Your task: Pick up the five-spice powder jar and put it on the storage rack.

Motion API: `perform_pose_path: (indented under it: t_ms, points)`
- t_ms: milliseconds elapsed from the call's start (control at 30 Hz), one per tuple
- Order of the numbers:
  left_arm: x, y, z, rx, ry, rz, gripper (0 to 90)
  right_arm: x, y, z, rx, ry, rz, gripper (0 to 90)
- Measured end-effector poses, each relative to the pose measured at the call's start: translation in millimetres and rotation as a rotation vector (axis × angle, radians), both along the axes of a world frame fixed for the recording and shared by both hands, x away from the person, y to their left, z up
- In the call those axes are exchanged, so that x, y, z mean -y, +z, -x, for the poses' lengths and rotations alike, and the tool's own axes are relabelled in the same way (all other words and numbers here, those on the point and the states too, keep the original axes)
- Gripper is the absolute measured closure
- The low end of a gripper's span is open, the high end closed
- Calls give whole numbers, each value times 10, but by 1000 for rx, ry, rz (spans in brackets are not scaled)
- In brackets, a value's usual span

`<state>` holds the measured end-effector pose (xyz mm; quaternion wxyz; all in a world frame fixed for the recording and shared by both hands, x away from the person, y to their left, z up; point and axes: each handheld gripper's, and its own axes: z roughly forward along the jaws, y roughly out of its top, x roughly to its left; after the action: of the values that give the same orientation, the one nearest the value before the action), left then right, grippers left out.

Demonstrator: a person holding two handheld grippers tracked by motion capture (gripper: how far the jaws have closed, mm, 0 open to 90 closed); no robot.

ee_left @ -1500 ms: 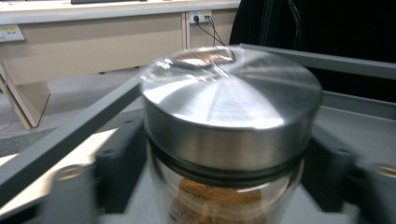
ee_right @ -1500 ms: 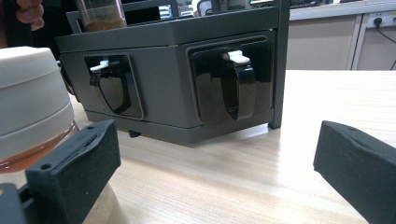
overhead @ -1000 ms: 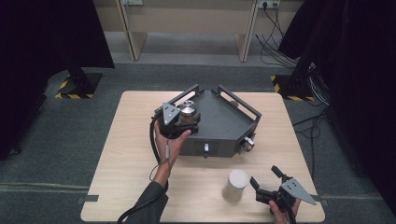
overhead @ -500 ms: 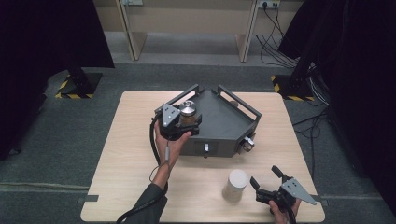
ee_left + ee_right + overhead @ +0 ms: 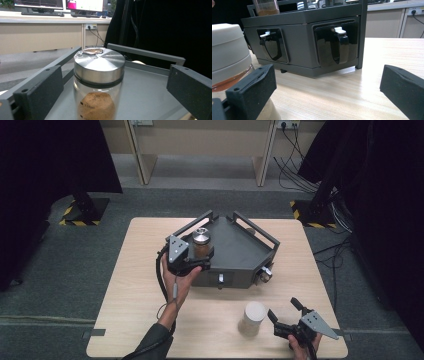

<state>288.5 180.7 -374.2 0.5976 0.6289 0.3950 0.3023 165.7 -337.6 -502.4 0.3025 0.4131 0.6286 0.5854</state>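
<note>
Wide wooden desk [image 5: 125, 320], and on it the dark grey rack [image 5: 240, 252] with its rails. Up on the rack's near-left corner stands the steel-lidded jar [image 5: 201, 241] of brown powder, the left gripper [image 5: 192, 257] around it, jaws spread either side, not pinching. Placement looks done; backing off remains. The white-lidded jar [image 5: 252, 318] waits on the desk beside the right gripper [image 5: 284, 312], jaws wide, holding nothing.

Grey carpet floor [image 5: 75, 270], black curtains [image 5: 45, 165], beige cabinet [image 5: 200, 140] behind wooden table [image 5: 130, 320]
</note>
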Motion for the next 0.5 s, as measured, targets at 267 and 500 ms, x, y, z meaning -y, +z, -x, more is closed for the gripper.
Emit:
perform_pose_path:
  t_ms: [267,500]
  points:
    - [-105,-157,141,12,-20,35,1,1,-2,-3,0,2,2,7]
    - [-136,-350,297,22,-44,35,1,-2,1,-5,-3,3,4,8]
